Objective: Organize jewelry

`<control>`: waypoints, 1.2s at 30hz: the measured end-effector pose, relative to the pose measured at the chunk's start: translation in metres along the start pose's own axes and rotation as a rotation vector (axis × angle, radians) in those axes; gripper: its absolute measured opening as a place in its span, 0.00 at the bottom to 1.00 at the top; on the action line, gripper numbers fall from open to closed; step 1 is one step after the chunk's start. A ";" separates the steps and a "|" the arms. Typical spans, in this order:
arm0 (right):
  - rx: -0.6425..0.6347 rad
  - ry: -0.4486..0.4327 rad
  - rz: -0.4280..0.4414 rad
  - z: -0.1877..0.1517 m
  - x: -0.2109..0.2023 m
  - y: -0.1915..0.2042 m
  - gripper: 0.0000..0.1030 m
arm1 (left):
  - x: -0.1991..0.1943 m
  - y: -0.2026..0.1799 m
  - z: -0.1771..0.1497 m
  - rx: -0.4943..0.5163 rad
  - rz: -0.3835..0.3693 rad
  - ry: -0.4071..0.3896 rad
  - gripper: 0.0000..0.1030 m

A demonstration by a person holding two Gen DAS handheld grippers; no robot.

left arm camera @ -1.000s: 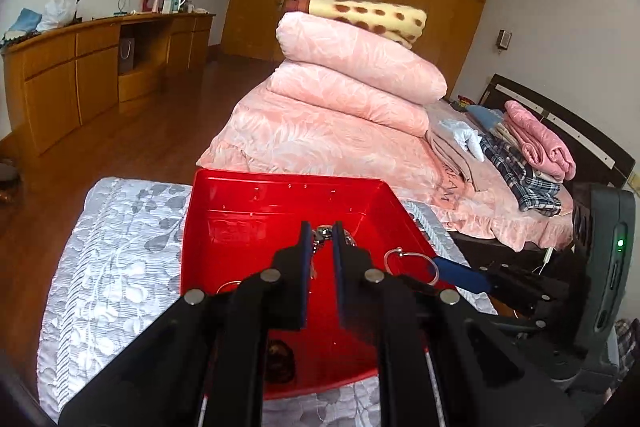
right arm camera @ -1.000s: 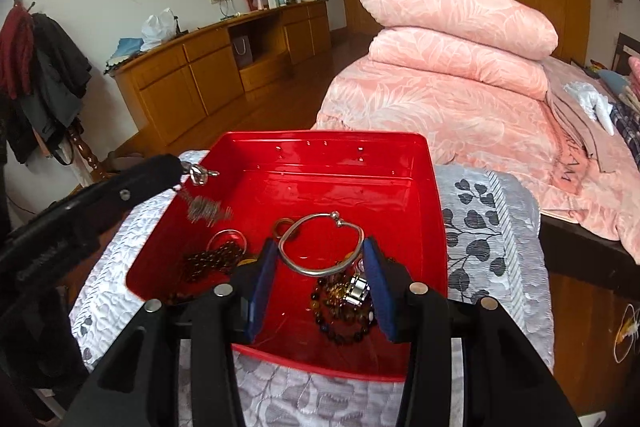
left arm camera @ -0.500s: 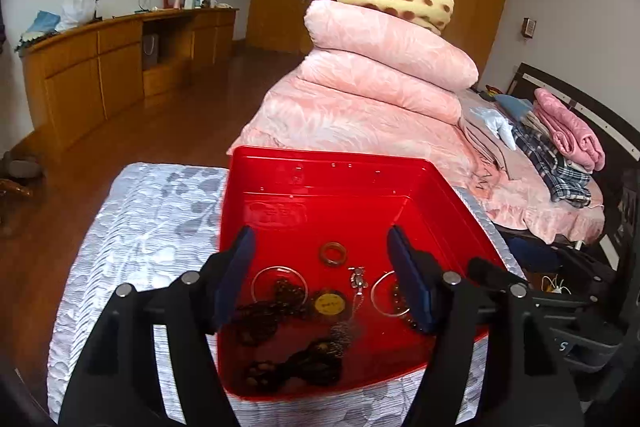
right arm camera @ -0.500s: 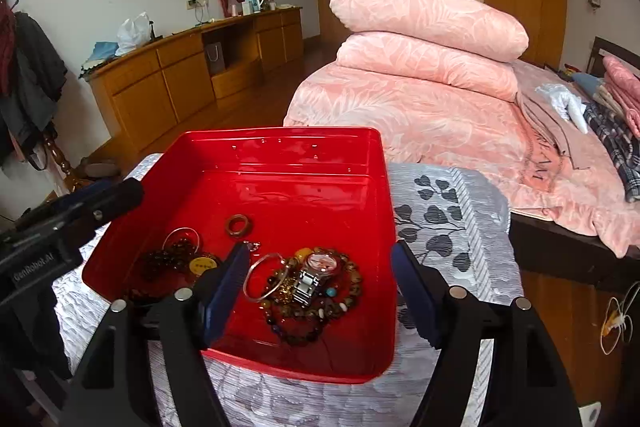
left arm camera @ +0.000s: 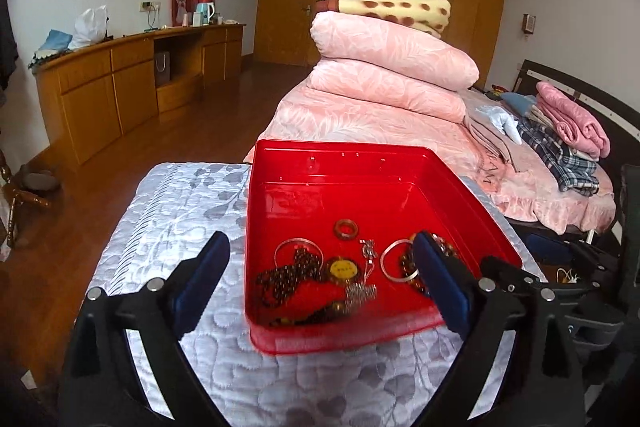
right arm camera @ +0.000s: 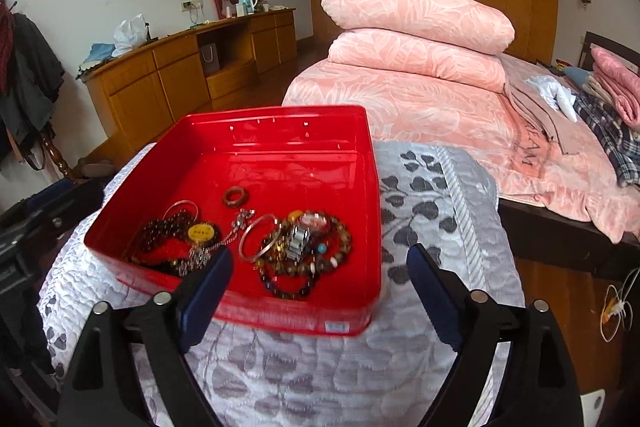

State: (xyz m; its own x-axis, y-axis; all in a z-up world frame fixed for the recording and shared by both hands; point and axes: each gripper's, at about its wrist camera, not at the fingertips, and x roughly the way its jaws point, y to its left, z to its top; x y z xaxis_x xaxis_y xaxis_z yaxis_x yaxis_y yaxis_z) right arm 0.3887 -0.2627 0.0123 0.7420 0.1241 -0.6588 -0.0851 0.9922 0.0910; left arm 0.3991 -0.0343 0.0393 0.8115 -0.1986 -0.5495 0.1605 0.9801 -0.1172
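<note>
Left wrist view: my left gripper (left arm camera: 320, 267) is spread wide, grasping nothing, above the near edge of the red tray (left arm camera: 332, 159). The tray sits on a grey quilted cover (left arm camera: 180, 211) and holds a brown ring (left arm camera: 346, 229), dark beads (left arm camera: 288, 275) and a yellow pendant (left arm camera: 343, 269).

Right wrist view: my right gripper (right arm camera: 320, 273) is also released and empty. A silver bangle (right arm camera: 258, 238) lies beside a watch (right arm camera: 298, 238) amid beaded bracelets (right arm camera: 320, 257).
</note>
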 end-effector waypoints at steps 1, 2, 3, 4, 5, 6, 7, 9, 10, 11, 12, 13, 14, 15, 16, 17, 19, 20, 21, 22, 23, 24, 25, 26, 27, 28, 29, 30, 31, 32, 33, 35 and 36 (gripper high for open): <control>0.002 -0.001 -0.001 -0.004 -0.003 0.000 0.88 | -0.003 -0.001 -0.001 0.003 0.001 -0.002 0.90; 0.003 -0.001 0.001 -0.007 -0.005 0.000 0.89 | -0.008 -0.002 -0.004 0.008 0.002 -0.006 0.91; 0.005 -0.001 0.003 -0.011 -0.008 0.001 0.91 | -0.013 -0.002 -0.007 0.011 0.003 -0.011 0.91; 0.005 -0.002 0.003 -0.014 -0.010 0.001 0.91 | -0.017 -0.002 -0.010 0.013 0.005 -0.016 0.92; 0.004 -0.003 0.003 -0.017 -0.013 0.002 0.92 | -0.022 -0.003 -0.013 0.018 0.007 -0.021 0.92; 0.001 -0.003 0.002 -0.021 -0.016 0.003 0.93 | -0.026 -0.003 -0.015 0.023 0.008 -0.024 0.93; -0.001 -0.003 0.004 -0.024 -0.018 0.004 0.94 | -0.030 -0.003 -0.018 0.027 0.010 -0.026 0.93; -0.003 -0.004 0.004 -0.030 -0.024 0.005 0.94 | -0.038 -0.003 -0.024 0.034 0.017 -0.030 0.93; -0.005 -0.005 0.003 -0.033 -0.027 0.007 0.94 | -0.042 -0.003 -0.026 0.037 0.019 -0.031 0.94; -0.007 -0.007 0.002 -0.035 -0.030 0.008 0.94 | -0.046 -0.002 -0.029 0.037 0.023 -0.031 0.94; -0.011 -0.009 0.003 -0.039 -0.034 0.010 0.94 | -0.049 -0.002 -0.031 0.036 0.024 -0.031 0.94; -0.015 -0.011 0.008 -0.042 -0.037 0.012 0.94 | -0.052 -0.002 -0.033 0.036 0.024 -0.032 0.94; -0.018 -0.012 0.009 -0.044 -0.040 0.013 0.94 | -0.056 -0.001 -0.036 0.035 0.023 -0.035 0.94; -0.020 -0.011 0.008 -0.046 -0.042 0.014 0.94 | -0.059 -0.001 -0.039 0.035 0.024 -0.038 0.95; -0.024 -0.010 0.006 -0.049 -0.045 0.016 0.94 | -0.063 0.000 -0.043 0.035 0.027 -0.040 0.95; -0.027 -0.010 0.007 -0.052 -0.048 0.017 0.94 | -0.066 0.000 -0.046 0.036 0.027 -0.041 0.95; -0.037 -0.012 0.018 -0.058 -0.053 0.021 0.94 | -0.071 0.000 -0.051 0.040 0.027 -0.045 0.95; -0.043 -0.014 0.023 -0.061 -0.056 0.023 0.94 | -0.074 0.000 -0.054 0.042 0.027 -0.045 0.95; -0.047 -0.017 0.026 -0.063 -0.059 0.024 0.94 | -0.076 0.000 -0.056 0.043 0.028 -0.045 0.95; -0.052 -0.023 0.033 -0.065 -0.062 0.027 0.94 | -0.079 0.001 -0.059 0.041 0.027 -0.047 0.95; -0.057 -0.030 0.041 -0.067 -0.066 0.029 0.94 | -0.082 0.002 -0.061 0.038 0.026 -0.053 0.95; -0.058 -0.034 0.047 -0.069 -0.068 0.030 0.94 | -0.086 0.003 -0.063 0.034 0.025 -0.057 0.95; -0.057 -0.043 0.054 -0.070 -0.072 0.031 0.94 | -0.088 0.003 -0.063 0.031 0.024 -0.062 0.95; -0.055 -0.051 0.056 -0.070 -0.075 0.031 0.94 | -0.092 0.004 -0.064 0.023 0.024 -0.073 0.95; -0.050 -0.060 0.055 -0.071 -0.079 0.031 0.94 | -0.096 0.004 -0.064 0.015 0.025 -0.083 0.95; -0.047 -0.067 0.055 -0.071 -0.082 0.031 0.94 | -0.101 0.005 -0.064 0.009 0.025 -0.095 0.95; -0.041 -0.076 0.058 -0.070 -0.086 0.031 0.94 | -0.105 0.005 -0.063 0.009 0.022 -0.102 0.95; -0.033 -0.087 0.067 -0.068 -0.091 0.030 0.94 | -0.109 0.004 -0.062 0.015 0.023 -0.107 0.95; -0.029 -0.095 0.075 -0.067 -0.096 0.030 0.94 | -0.113 0.002 -0.061 0.029 0.030 -0.115 0.95; -0.028 -0.101 0.078 -0.066 -0.099 0.029 0.94 | -0.117 0.000 -0.061 0.042 0.036 -0.122 0.95; -0.028 -0.113 0.079 -0.064 -0.106 0.030 0.94 | -0.121 -0.002 -0.061 0.057 0.041 -0.132 0.95; -0.032 -0.136 0.081 -0.061 -0.116 0.031 0.94 | -0.131 -0.007 -0.060 0.078 0.055 -0.156 0.95; -0.034 -0.152 0.084 -0.059 -0.123 0.032 0.94 | -0.135 -0.008 -0.060 0.082 0.061 -0.165 0.95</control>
State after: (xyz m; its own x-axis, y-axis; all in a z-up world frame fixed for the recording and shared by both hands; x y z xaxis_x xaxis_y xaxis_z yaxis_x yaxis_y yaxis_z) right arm 0.2552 -0.2458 0.0518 0.8232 0.2062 -0.5290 -0.1717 0.9785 0.1141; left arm 0.2547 -0.0160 0.0647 0.9012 -0.1417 -0.4097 0.1483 0.9888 -0.0160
